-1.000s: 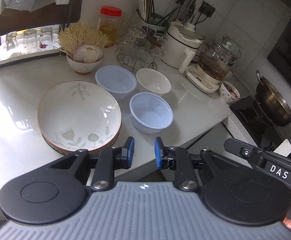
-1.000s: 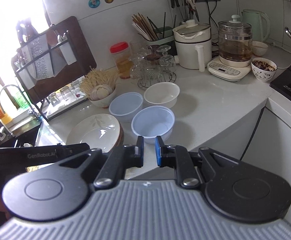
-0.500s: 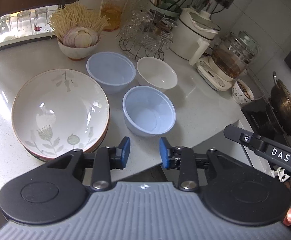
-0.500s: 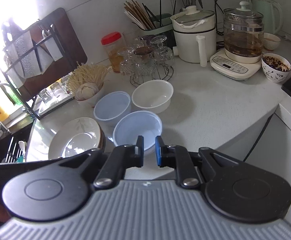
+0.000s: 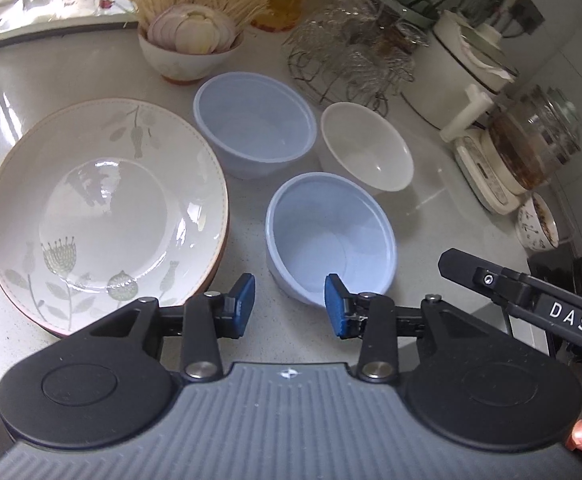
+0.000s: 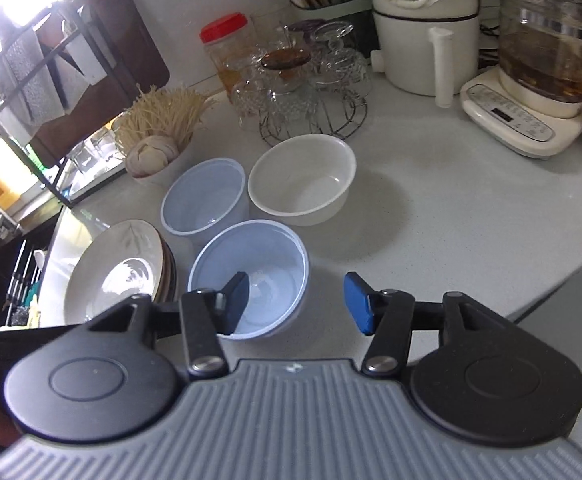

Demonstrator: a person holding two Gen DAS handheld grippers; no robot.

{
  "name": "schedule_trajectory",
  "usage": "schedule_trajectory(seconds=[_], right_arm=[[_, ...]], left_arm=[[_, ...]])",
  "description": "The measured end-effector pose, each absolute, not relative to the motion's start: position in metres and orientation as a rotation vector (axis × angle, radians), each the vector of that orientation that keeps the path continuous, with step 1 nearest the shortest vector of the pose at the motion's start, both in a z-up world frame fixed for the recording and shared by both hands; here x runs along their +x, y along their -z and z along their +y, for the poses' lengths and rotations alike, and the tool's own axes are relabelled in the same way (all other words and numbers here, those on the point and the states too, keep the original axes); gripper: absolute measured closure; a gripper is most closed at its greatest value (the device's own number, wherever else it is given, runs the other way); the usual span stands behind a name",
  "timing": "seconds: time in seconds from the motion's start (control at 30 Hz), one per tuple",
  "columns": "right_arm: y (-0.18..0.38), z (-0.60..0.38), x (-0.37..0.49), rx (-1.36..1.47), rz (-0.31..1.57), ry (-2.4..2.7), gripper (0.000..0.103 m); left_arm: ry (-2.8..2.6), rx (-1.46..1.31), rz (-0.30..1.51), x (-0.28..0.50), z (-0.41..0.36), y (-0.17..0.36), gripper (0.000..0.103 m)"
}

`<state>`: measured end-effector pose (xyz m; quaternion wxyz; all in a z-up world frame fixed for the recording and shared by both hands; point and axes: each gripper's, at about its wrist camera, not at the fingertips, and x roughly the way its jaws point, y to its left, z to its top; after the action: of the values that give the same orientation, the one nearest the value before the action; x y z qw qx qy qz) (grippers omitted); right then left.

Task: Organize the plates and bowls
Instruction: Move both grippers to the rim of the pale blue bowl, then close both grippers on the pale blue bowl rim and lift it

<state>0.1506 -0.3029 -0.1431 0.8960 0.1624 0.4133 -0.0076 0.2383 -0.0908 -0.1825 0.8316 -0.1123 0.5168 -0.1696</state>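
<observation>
A stack of floral plates (image 5: pixel 103 204) (image 6: pixel 119 268) sits at the left of the white counter. Right of it stand two pale blue bowls, a far one (image 5: pixel 255 136) (image 6: pixel 205 202) and a near one (image 5: pixel 329 236) (image 6: pixel 259 264), plus a white bowl (image 5: pixel 367 146) (image 6: pixel 303 178). My left gripper (image 5: pixel 290 306) hovers above the near blue bowl's front rim, jaws opening, nothing between them. My right gripper (image 6: pixel 297 304) hangs over the same bowl's right side, jaws opening; its left finger (image 6: pixel 235 300) overlaps the bowl in view, and I cannot see any touch.
A bowl of onion and noodles (image 5: pixel 191 40), a red-lidded jar (image 6: pixel 227 52), a wire rack of glasses (image 6: pixel 307 88), a white pot (image 6: pixel 423 36) and a glass kettle (image 6: pixel 539 64) line the back. The counter edge curves off at the right (image 6: pixel 551 288). A sink lies far left.
Both grippers have moved forward and down toward the bowls, which now look larger. The right jaws went from shut to wide apart; the left jaws spread further.
</observation>
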Motion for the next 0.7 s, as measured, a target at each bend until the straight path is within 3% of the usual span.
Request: schedule_trajectory(seconds=[0.2, 0.5, 0.57, 0.7], right_arm=[[0.161, -0.31, 0.178, 0.329, 0.917, -0.065, 0.048], [0.187, -0.316, 0.2, 0.3, 1.01, -0.143, 0.066], [0.191, -0.318, 0.204, 0.298, 1.025, -0.159, 0.072], [0.198, -0.324, 0.21, 0.317, 1.035, -0.19, 0.076]], left_arm=[[0.297, -0.254, 1.121, 0.247, -0.099, 0.197, 0.059], [0.255, -0.303, 1.155, 0.255, -0.112, 0.213, 0.061], [0.243, -0.311, 1.151, 0.256, -0.115, 0.214, 0.063], [0.23, -0.328, 1.169, 0.26, -0.117, 0.222, 0.077]])
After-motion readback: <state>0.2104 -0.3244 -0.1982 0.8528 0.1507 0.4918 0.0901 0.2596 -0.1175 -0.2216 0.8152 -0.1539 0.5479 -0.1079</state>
